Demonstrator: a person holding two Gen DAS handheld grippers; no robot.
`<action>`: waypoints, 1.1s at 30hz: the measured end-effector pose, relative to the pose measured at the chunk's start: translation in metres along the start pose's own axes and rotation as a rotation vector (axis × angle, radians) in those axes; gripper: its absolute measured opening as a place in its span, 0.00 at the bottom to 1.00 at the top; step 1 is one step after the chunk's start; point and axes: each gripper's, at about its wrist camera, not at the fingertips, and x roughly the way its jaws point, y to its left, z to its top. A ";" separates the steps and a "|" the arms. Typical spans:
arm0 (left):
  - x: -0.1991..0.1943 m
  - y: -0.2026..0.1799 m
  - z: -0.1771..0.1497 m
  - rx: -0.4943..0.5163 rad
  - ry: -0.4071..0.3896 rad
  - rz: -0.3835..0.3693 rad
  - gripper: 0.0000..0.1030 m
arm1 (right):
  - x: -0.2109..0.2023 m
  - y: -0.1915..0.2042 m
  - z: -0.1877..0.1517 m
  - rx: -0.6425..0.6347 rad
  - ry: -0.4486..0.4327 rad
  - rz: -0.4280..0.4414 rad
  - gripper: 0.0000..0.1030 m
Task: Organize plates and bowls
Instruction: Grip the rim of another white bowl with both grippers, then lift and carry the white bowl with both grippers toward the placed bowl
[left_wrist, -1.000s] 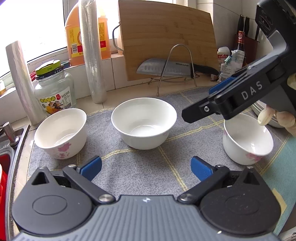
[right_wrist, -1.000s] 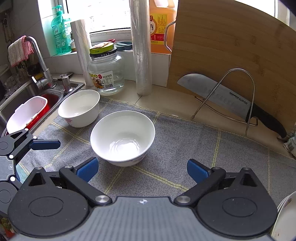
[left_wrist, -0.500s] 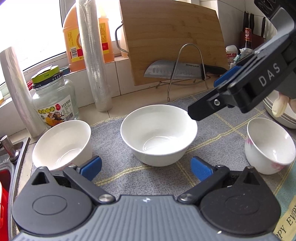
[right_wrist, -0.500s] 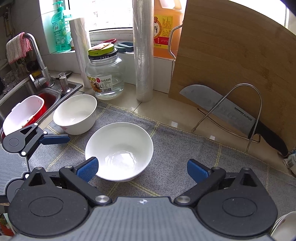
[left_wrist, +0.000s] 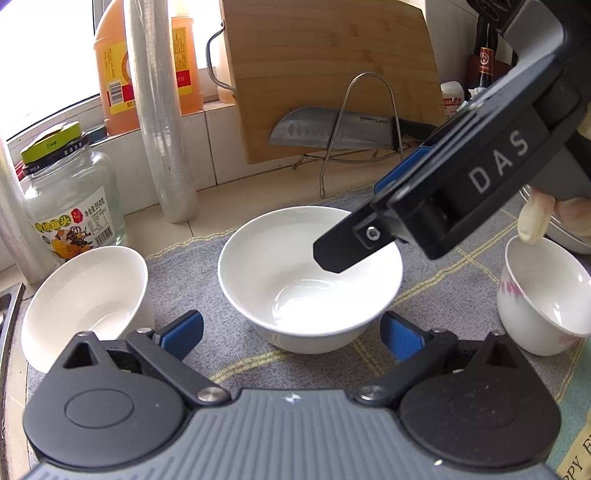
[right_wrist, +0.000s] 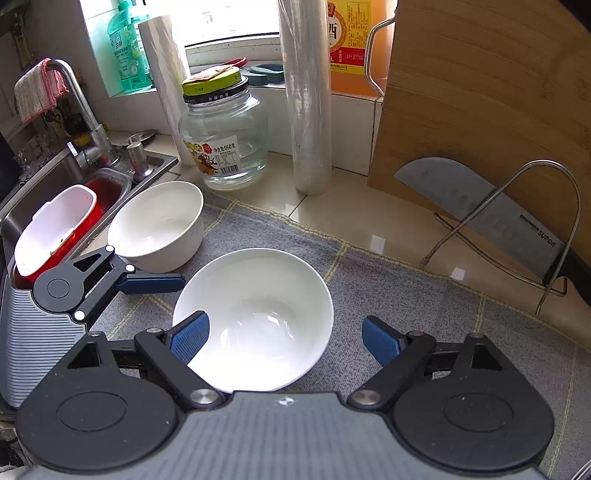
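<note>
A wide white bowl (left_wrist: 310, 277) (right_wrist: 255, 314) stands on the grey mat (left_wrist: 192, 266). A smaller white bowl (left_wrist: 85, 295) (right_wrist: 159, 225) sits to its left and a flower-patterned bowl (left_wrist: 543, 295) to its right. My left gripper (left_wrist: 291, 334) is open, just short of the wide bowl, which lies ahead between its fingers. My right gripper (right_wrist: 284, 339) hovers over the same bowl with its jaws closing. Its left pad is over the near-left rim and its right pad is outside the bowl. Neither pad presses on the bowl. A gloved hand (left_wrist: 535, 218) holds the right gripper.
A wooden cutting board (right_wrist: 480, 92) leans at the back with a knife (right_wrist: 480, 206) on a wire rack. A glass jar (right_wrist: 225, 136), film rolls (right_wrist: 306, 96) and an oil bottle (left_wrist: 114, 66) line the wall. The sink (right_wrist: 55, 173) with a red basin (right_wrist: 55, 225) lies left.
Both grippers have closed in on the wide bowl, which now looks larger and nearer in both views. The right gripper's jaws have narrowed and now hang over the bowl.
</note>
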 end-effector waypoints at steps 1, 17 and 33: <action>0.000 0.000 0.000 -0.002 -0.002 -0.005 0.97 | 0.002 -0.002 0.000 0.005 0.002 0.010 0.86; 0.001 0.000 0.002 0.025 -0.019 -0.043 0.87 | 0.020 -0.015 0.006 0.047 0.037 0.073 0.62; 0.006 0.002 0.004 0.050 -0.027 -0.063 0.88 | 0.032 -0.020 0.010 0.060 0.058 0.093 0.59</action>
